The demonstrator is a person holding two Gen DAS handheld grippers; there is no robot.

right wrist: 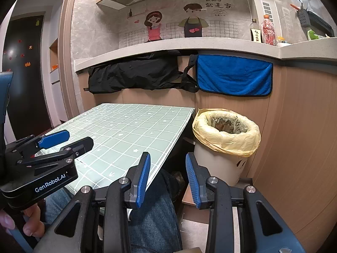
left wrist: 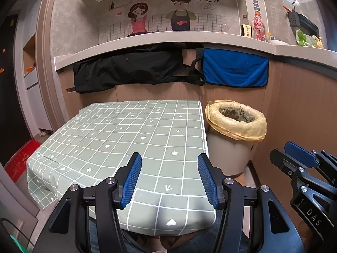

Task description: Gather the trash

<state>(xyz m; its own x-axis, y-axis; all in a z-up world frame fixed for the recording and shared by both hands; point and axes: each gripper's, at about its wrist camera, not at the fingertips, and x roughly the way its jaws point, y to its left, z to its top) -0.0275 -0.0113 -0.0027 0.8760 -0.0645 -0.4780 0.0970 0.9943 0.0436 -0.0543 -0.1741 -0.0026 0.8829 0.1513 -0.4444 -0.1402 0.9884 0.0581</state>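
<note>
The left gripper (left wrist: 169,177) hangs over the near edge of the table (left wrist: 118,130), its blue pads (left wrist: 132,179) standing well apart with nothing between them but the green checked cloth below; they touch nothing. From the right wrist view the same left gripper (right wrist: 65,140) shows at the left side, over the near left part of the table (right wrist: 130,126), with its jaws parted and empty, and the fingers of a hand (right wrist: 31,221) wrapped around its grip below. The right gripper (right wrist: 167,174) is held just off the near right corner of the table, over the gap between the table edge and the bin (right wrist: 223,166); its blue pads (right wrist: 143,177) stand apart, less widely than those of the left one, and hold nothing. A knee in blue jeans (right wrist: 151,217) lies beneath it. In the left wrist view the right gripper (left wrist: 294,158) comes in at the right edge, near the bin (left wrist: 227,156) but not touching it. The bin stands on the floor just beside the far right corner of the table, against the wooden cabinet front, lined with a yellow bag (right wrist: 226,139) folded over its rim; crumpled scraps lie inside the bag, though what they are cannot be told. The cloth on the table bears no loose item in either view. On the cabinet front behind the table hang a black bag (left wrist: 130,69) and a blue towel (left wrist: 234,67).
</note>
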